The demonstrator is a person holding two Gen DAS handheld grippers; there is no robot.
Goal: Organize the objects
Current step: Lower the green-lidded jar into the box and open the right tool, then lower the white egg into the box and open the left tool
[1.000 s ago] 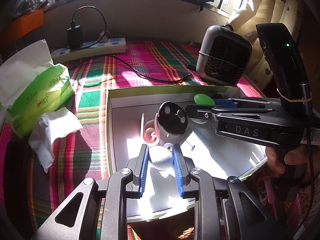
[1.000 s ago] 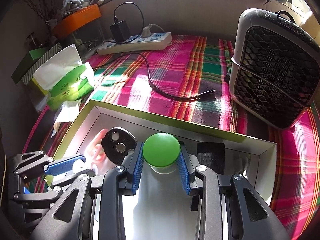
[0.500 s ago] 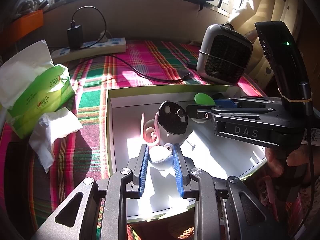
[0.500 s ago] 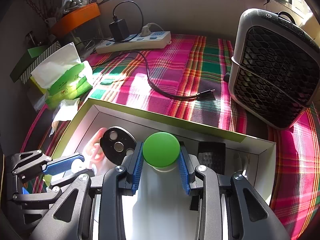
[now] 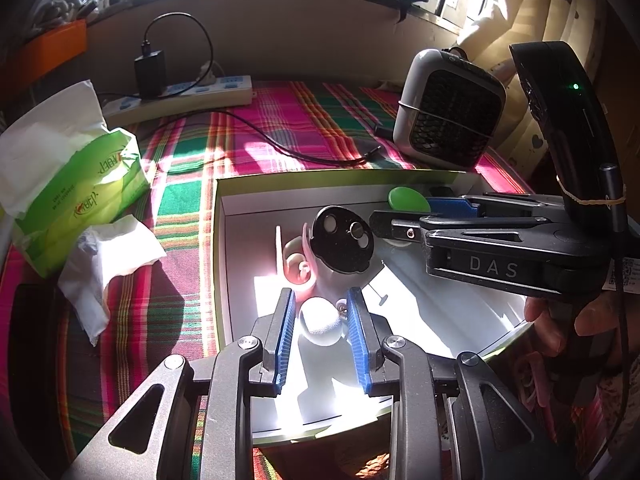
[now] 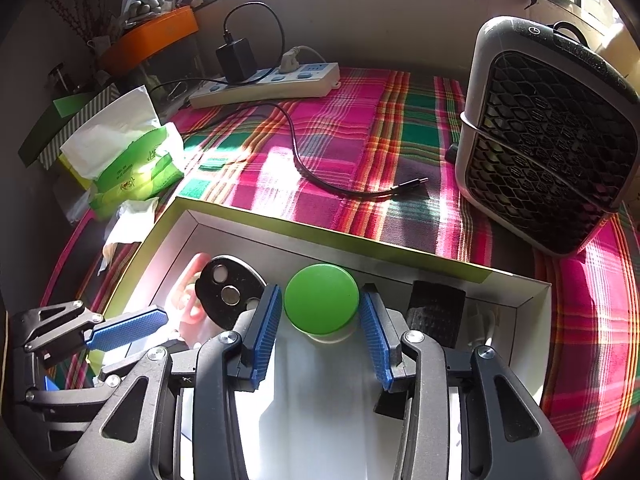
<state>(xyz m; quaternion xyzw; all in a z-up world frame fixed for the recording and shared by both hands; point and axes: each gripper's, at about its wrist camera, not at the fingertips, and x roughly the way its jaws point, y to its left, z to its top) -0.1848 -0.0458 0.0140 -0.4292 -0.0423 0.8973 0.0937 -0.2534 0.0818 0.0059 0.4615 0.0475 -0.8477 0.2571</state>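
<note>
We have just been opening both hand-held grippers inside the shallow box: the right hand-held gripper releases the green-lidded jar, the left hand-held gripper frees the white ball, at our six o'clock; both deposits look done.
</note>
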